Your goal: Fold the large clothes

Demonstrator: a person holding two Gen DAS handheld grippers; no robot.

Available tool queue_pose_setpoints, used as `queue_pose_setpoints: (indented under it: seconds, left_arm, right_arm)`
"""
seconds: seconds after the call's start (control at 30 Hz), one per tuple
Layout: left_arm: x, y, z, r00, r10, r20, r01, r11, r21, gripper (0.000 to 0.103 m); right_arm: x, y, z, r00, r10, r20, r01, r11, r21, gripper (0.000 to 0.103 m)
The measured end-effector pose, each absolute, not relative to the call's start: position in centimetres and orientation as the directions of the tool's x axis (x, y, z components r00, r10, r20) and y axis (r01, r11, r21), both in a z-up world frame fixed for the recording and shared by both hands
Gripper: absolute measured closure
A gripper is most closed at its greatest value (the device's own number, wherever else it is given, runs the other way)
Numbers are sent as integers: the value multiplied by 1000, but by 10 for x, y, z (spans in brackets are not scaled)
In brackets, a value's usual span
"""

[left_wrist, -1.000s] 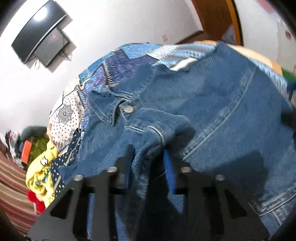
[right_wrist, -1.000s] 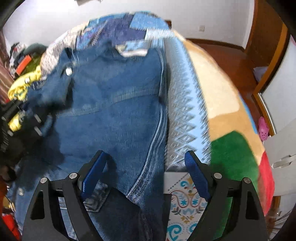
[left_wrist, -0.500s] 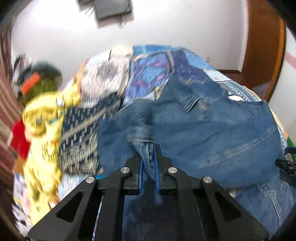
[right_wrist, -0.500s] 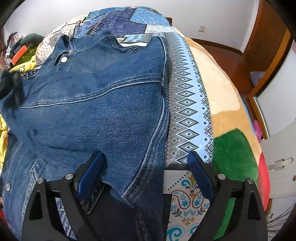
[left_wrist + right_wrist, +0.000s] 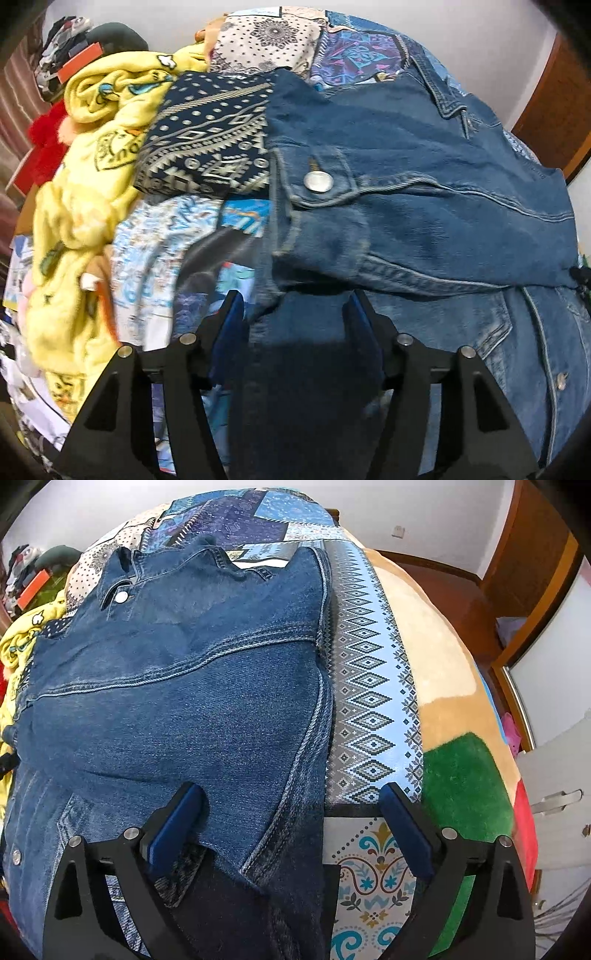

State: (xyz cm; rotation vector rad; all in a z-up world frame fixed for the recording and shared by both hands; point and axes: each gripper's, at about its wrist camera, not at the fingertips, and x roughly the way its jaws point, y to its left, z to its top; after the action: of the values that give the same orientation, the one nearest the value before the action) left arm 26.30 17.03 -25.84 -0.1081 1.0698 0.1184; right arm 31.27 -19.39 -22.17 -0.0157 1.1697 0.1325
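Your left gripper (image 5: 293, 306) is spread open with nothing between its blue pads (image 5: 229, 317), hovering over the denim jacket (image 5: 424, 206), and your right gripper (image 5: 291, 805) is likewise wide open and empty above the jacket's right edge. The jacket is one piece of heavy mid-blue denim with pale contrast stitching, lying spread across the patchwork bedspread (image 5: 373, 686), its collar toward the far wall. In the left wrist view one sleeve is folded across the body, and its cuff (image 5: 314, 177) shows a single round metal button (image 5: 317, 182) with a dull silver shine. In the right wrist view you see a broad flat panel crossed by double-stitched seams, with one metal button (image 5: 120, 597) near the collar and another small snap low at the left edge. The bedspread is printed cotton: a grey and light-blue diamond band runs just beside the jacket's right edge, and a fluffy tan, green and red blanket (image 5: 461, 775) lies beyond it. To the left of the jacket sit a crumpled yellow fleece garment (image 5: 85, 192) with cartoon prints and a dark navy cloth (image 5: 207, 140) with cream geometric patterning, the cloth touching the sleeve's edge.
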Motion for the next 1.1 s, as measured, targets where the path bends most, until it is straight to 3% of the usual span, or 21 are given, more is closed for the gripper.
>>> queue_pose_setpoints:
  seconds: [0.17,0.27,0.43,0.7,0.8,0.83,0.93,1.0,1.07,1.1]
  left_arm:
    - [267,192,-226,552,37,-833,-171,983,-69,25]
    - [286,208,-207,595,8,-804,-189,973,-130,21]
    - [331,226,-203,605,-52,-794,-191,959,-209,21]
    - [404,251,-249,538,-199,-819,-233,899,-371,21]
    - [422,255,-266,514,-238,-824,-242,881,-406,22]
    - [428,256,-271,512,-254,-821,-241,875,-421,24]
    - [440,259,-280,505,-280,-817,-248,859,-448,43]
    - [448,260,-284,505,-304,-808,-249,845,-473,67]
    - [453,259,-283,516,-326,-793,-234,836,-496,79]
    - [454,258,-280,524,-323,-788,-230,837,-496,84]
  right_arm:
    - [318,-199,-207,407,142,-902,-109,988,106,7]
    - [326,-201,-192,441,166,-882,-112,985,130,7]
    - [348,-203,-173,490,219,-844,-107,976,191,7]
    - [398,-205,-187,492,250,-834,-69,966,249,7]
    - [416,-211,-203,476,258,-841,-22,959,282,22]
    - [420,-214,-206,474,253,-843,-3,958,286,29]
    - [429,-218,-217,469,234,-852,33,959,282,52]
    - [431,-216,-216,473,229,-851,21,962,271,59]
    - [433,-213,-214,465,243,-851,-4,962,272,81]
    - [434,-211,-214,455,253,-854,-13,961,277,83]
